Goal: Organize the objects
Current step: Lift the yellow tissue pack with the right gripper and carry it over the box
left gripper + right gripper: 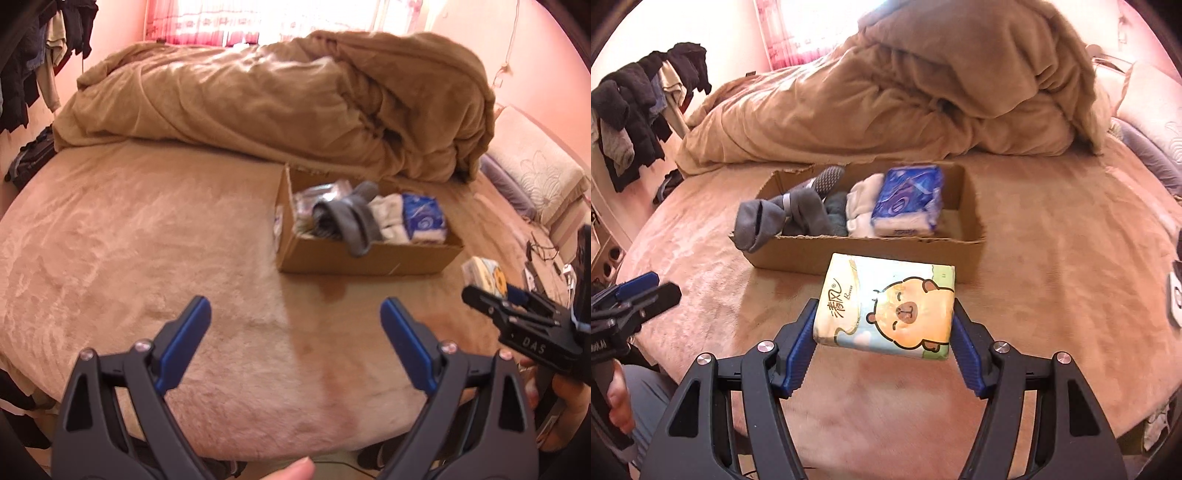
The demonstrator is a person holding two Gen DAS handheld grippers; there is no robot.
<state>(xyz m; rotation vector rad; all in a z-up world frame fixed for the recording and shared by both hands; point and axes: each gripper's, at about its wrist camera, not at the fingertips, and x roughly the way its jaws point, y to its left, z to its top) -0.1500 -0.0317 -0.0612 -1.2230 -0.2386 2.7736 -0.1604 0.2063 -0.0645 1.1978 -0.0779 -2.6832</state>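
My right gripper point(884, 328) pinches the tissue pack point(886, 308) crosswise between both pads, held above the bed point(1052, 295), just short of the box point(798, 254). Left gripper point(295, 343) spread wide, holding nothing.

Bedroom. Bed with plush tan fleece cover point(147, 258), rumpled tan fleece duvet point(277, 107) heaped at the far side. Pale pink walls point(535, 44); blown-out bright window with pink patterned curtain point(207, 22) behind. Dark clothes hanging on a rack point(639, 110) left. White embroidered pillow point(532, 166) right.
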